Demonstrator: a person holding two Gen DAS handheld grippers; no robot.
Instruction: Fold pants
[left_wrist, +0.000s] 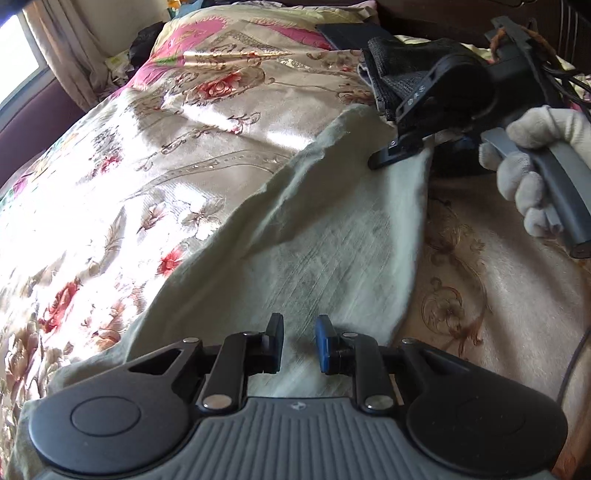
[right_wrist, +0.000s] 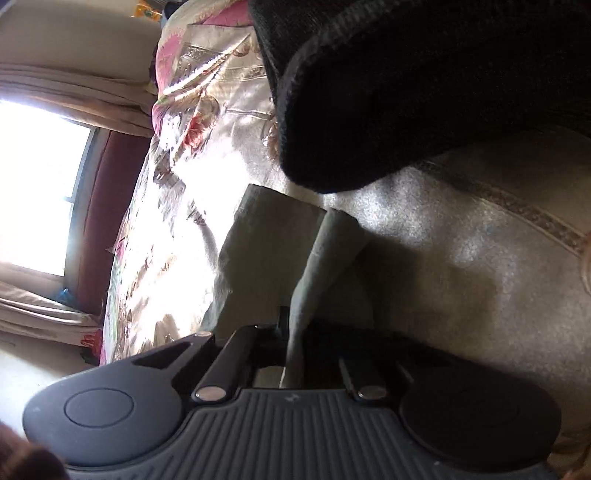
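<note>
1. The pants (left_wrist: 303, 236), pale grey-green cloth, lie on the bed (left_wrist: 155, 158) over a floral satin bedspread. In the left wrist view they run as one long strip from beneath the left gripper (left_wrist: 299, 345) up to the right gripper (left_wrist: 397, 151).
2. Left gripper: its fingers (left_wrist: 275, 343), one black and one blue-tipped, stand apart with a clear gap. Nothing lies between them; they hover just above the near part of the cloth.
3. Right gripper (right_wrist: 293, 343): held by a white-gloved hand (left_wrist: 535, 177). Its fingers are closed on a bunched edge of the pants (right_wrist: 321, 254), and the cloth rises as a taut ridge from the clamped point, as the right wrist view shows.
4. Progress, as a judgement: the strip shape suggests the legs already lie one on the other, with the lengthwise fold done. The crosswise fold looks only begun, since one end is gripped and lifted but not laid over the other. Bringing the ends together and smoothing remain.
5. A dark knit garment (right_wrist: 406, 92) lies on the bed beyond the pants and fills the upper part of the right wrist view. Whether it touches the pants cannot be told.
6. Writing: small raised letters on the right gripper's black body (left_wrist: 421, 94) appear to read "DAS", though they are too small to be certain. A small moulded emblem on the left gripper's ribbed housing (left_wrist: 297, 405) is not legible. No label shows on the pants.
</note>
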